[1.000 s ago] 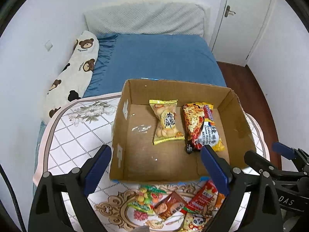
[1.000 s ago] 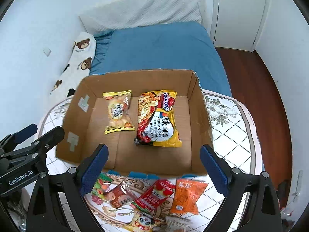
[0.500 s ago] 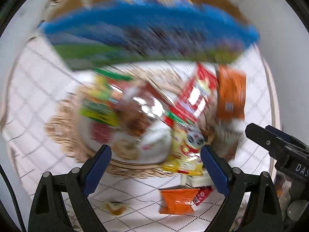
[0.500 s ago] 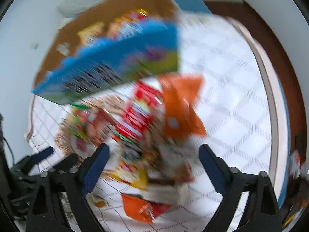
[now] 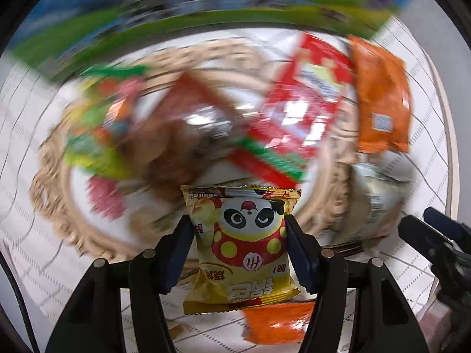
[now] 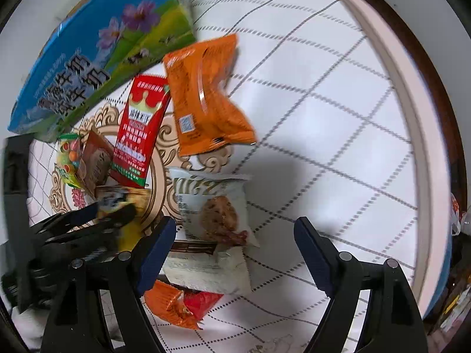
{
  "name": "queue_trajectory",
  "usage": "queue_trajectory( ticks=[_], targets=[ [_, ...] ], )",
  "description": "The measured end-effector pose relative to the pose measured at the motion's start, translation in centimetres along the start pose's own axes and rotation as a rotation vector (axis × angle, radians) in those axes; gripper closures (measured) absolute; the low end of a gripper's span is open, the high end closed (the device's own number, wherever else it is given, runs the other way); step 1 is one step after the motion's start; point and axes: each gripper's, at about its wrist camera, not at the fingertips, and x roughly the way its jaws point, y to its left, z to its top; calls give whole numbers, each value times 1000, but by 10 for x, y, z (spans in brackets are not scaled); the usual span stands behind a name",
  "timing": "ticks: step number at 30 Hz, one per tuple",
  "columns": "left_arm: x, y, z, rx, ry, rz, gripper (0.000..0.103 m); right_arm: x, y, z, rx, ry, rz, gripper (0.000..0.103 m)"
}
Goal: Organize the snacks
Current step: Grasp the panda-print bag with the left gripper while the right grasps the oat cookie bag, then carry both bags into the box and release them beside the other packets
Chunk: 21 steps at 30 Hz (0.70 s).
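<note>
My left gripper is shut on a yellow panda snack bag, its blue pads pressing both sides of the bag. Behind it, blurred, lie a red packet, an orange packet and a green candy bag. My right gripper is open just above the table, over a white cookie packet. The right wrist view also shows the orange packet, the red packet, a brown packet and the left gripper at the left.
The cardboard box's blue printed outer wall stands at the back left. A small orange-red packet lies under my right gripper. The white checked tablecloth stretches to the right, to the table's rim.
Both grippers dropped from above the box down to the snack pile in front of it. The left gripper closed on the yellow panda bag. The right gripper stayed open.
</note>
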Motion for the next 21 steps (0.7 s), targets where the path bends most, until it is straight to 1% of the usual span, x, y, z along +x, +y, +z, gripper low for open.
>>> queue_trajectory(
  ticks=[2,3,4,5,6,7,9,11,12,15,16,17,18,19,21],
  targets=[
    [1,17,-4,-54,2,6,44,12,9,2,-16,14,-5,18],
    [5,24,-6,-75,15,-1,43,22,16,3,-32,25,-28,18],
    [10,29,-7,-93,29,-11,42,29,20,5,-37,31,-44,23],
    [14,31,-8,-107,40,-25,42,35,24,6,-39,41,-48,38],
    [19,33,-8,-121,53,-39,41,45,28,6,-43,62,-62,44],
    [23,33,-8,-127,55,-49,41,49,32,7,-53,68,-62,48],
    [29,30,-7,-123,64,-57,38,51,41,7,-88,73,-47,50],
    [36,25,-6,-108,66,-49,37,51,49,5,-122,84,-13,50],
    [40,23,-8,-103,64,-45,37,53,52,4,-149,94,-24,50],
    [44,25,-11,-108,54,-46,37,60,51,3,-133,117,-15,44],
    [44,25,-14,-119,44,-49,38,62,49,3,-128,117,-10,44],
    [43,27,-16,-125,32,-47,42,64,50,3,-130,114,-12,44],
    [42,29,-21,-126,16,-44,48,64,49,1,-130,106,-15,44],
    [39,25,-23,-122,7,-43,51,64,49,0,-127,99,-15,47],
    [28,21,-27,-112,-7,-36,54,63,52,-5,-127,88,-21,49]
  ],
)
